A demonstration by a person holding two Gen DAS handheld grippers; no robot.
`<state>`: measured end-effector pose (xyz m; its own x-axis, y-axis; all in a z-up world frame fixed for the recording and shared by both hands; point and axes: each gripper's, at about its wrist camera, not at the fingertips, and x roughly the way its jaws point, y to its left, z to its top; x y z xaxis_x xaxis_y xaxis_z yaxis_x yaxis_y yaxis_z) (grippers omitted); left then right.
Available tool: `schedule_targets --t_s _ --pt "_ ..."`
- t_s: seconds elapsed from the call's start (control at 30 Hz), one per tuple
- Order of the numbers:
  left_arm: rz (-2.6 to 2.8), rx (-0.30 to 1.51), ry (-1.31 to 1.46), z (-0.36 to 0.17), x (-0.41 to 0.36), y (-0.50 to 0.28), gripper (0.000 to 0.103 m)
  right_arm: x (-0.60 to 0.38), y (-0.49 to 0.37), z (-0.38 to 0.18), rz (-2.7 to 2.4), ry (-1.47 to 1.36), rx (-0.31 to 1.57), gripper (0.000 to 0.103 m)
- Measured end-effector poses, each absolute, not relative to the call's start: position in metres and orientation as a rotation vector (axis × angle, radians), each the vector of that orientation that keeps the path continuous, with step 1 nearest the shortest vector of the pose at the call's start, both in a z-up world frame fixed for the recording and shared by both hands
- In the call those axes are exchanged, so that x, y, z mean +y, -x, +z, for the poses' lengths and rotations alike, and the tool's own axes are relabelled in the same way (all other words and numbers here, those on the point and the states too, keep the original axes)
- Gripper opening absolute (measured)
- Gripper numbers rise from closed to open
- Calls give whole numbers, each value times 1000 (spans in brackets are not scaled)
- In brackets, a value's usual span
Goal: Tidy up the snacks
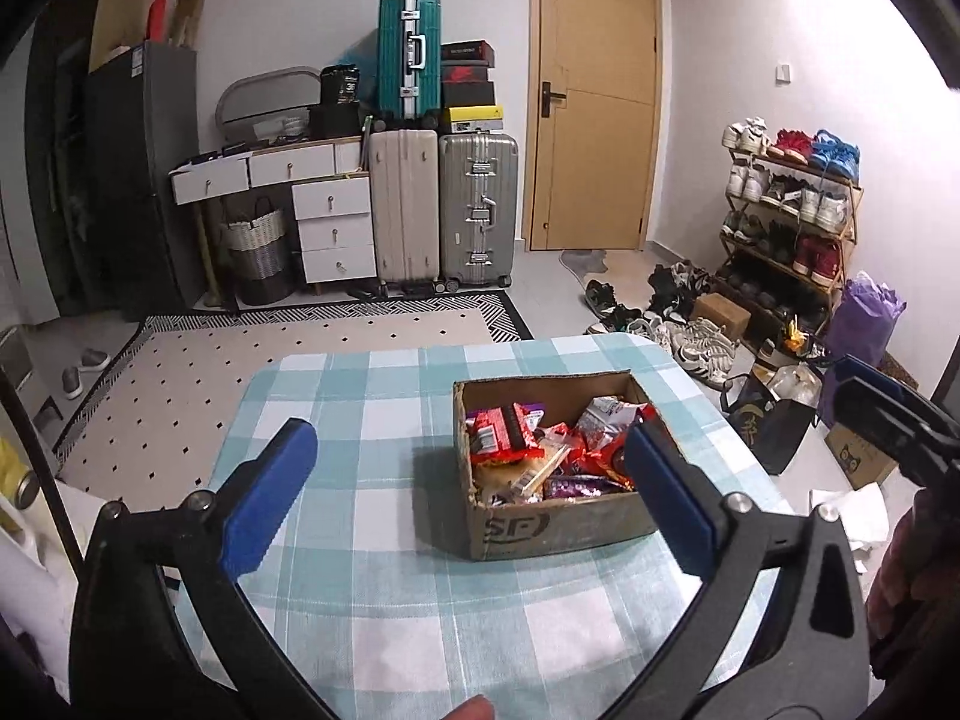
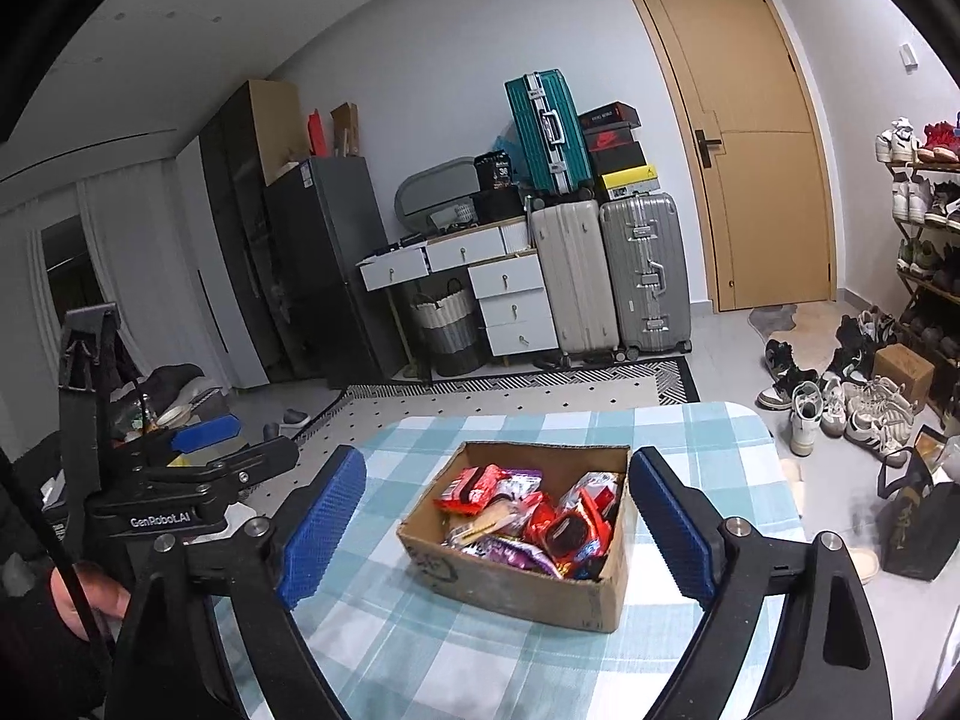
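Matt cardboard box [image 2: 528, 585], glossy foil snack packets [image 2: 522, 516], checked cloth tablecloth [image 2: 420, 648].

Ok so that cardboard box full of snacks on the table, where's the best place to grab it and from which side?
I'd take the cardboard box by its two short end walls, one gripper on each, coming in from the sides. The top is open and packets are heaped inside, so a grip from above would hit the snacks. Both the left gripper and the right gripper are open and empty.

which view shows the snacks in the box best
The right wrist view: it looks down into the cardboard box, snack packets unobstructed. In the left wrist view, a blue gripper pad covers part of the snack packets.
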<state>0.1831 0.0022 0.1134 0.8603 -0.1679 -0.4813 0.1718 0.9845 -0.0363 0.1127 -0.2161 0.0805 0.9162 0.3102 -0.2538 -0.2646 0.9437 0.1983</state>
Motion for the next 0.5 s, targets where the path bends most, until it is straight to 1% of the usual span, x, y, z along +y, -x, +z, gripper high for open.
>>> schedule_targets --t_s 0.17,0.2,0.27,0.5 --pt "-162 499 13 100 14 -174 102 -218 -92 74 317 -176 267 96" --pt "-161 498 17 98 15 -173 102 -217 -89 74 317 -180 262 99" --pt "-150 489 28 91 21 -168 102 -219 -79 70 316 -188 238 101" --pt "-131 470 42 63 30 -160 102 -223 -69 52 301 -201 241 102"
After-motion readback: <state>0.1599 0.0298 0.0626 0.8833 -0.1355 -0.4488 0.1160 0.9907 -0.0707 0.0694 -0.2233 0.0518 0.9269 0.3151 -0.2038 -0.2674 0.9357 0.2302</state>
